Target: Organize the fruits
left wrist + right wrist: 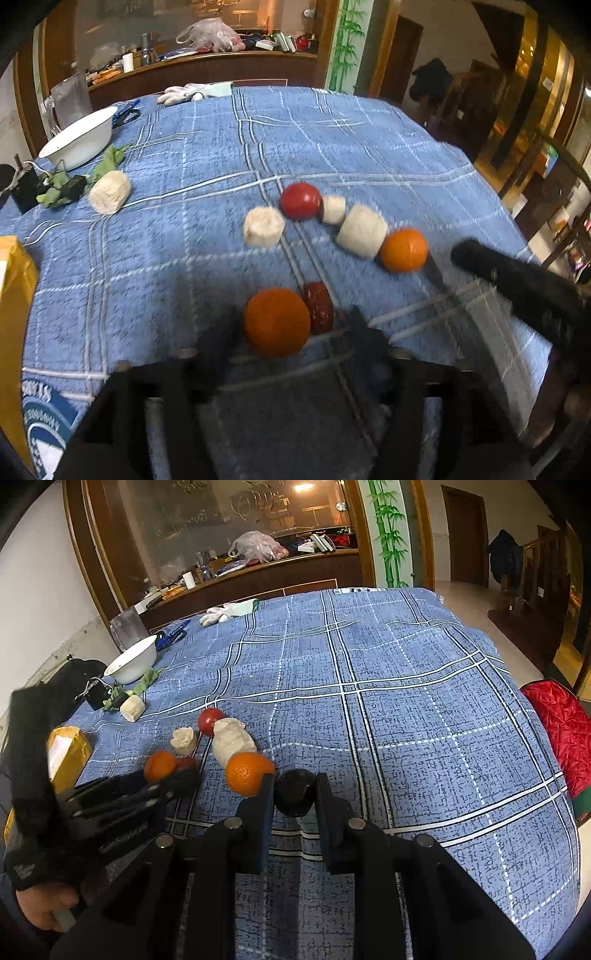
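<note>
In the left wrist view my left gripper point(291, 328) is blurred, its jaws apart around a near orange point(277, 322) with a dark red date point(318, 307) beside it. Farther off lie a red tomato point(300, 200), several white foam-wrapped fruits point(362, 230) and a second orange point(403, 250). In the right wrist view my right gripper point(294, 781) is shut on a dark round fruit point(294, 792), just right of that second orange point(248, 778). My left gripper point(173, 781) shows at the left by the near orange point(159, 765).
A blue plaid cloth point(406, 701) covers the table. A white bowl point(133, 661), green leaves and black items sit at the back left, white gloves point(225, 613) at the far edge, a yellow package point(68, 751) at the left, a red cushion point(561, 720) off the right edge.
</note>
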Tool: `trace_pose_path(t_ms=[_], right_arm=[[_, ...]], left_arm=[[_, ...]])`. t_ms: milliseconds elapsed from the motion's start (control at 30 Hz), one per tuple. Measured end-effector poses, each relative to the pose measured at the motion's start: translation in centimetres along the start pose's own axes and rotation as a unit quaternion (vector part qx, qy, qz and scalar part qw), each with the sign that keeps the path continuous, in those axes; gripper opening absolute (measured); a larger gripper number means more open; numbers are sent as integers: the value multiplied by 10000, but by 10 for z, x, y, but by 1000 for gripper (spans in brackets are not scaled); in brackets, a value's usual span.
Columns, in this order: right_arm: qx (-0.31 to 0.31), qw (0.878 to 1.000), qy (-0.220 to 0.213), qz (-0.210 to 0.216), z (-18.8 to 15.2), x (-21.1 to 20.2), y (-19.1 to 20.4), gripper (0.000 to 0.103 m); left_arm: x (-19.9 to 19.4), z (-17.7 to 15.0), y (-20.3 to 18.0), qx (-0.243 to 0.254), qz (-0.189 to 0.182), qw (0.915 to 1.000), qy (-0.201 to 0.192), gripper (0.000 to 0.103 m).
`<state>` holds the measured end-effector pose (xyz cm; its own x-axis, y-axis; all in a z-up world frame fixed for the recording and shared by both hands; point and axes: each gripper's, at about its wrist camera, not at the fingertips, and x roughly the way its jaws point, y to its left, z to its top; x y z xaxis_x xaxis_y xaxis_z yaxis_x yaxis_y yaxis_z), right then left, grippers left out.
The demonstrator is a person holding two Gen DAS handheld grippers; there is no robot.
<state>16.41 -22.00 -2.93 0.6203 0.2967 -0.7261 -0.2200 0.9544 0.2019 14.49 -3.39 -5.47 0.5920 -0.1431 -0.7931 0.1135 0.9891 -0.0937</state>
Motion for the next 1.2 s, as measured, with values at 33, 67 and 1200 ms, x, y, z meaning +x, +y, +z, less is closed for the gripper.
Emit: trace_pose_path(t_ms=[33, 67, 1200], right_arm=[[-1, 10000, 6, -6, 0, 1, 0, 22], [6, 10000, 28, -6, -1, 2, 0, 22], [-326, 9993, 168, -2, -8, 3, 28, 23]], left_arm=[[-2, -1, 3, -35, 32, 10000, -54, 79], [-6, -3, 6, -63, -11, 9999, -131, 79], [-77, -53, 39, -294, 397, 9976, -493, 29]])
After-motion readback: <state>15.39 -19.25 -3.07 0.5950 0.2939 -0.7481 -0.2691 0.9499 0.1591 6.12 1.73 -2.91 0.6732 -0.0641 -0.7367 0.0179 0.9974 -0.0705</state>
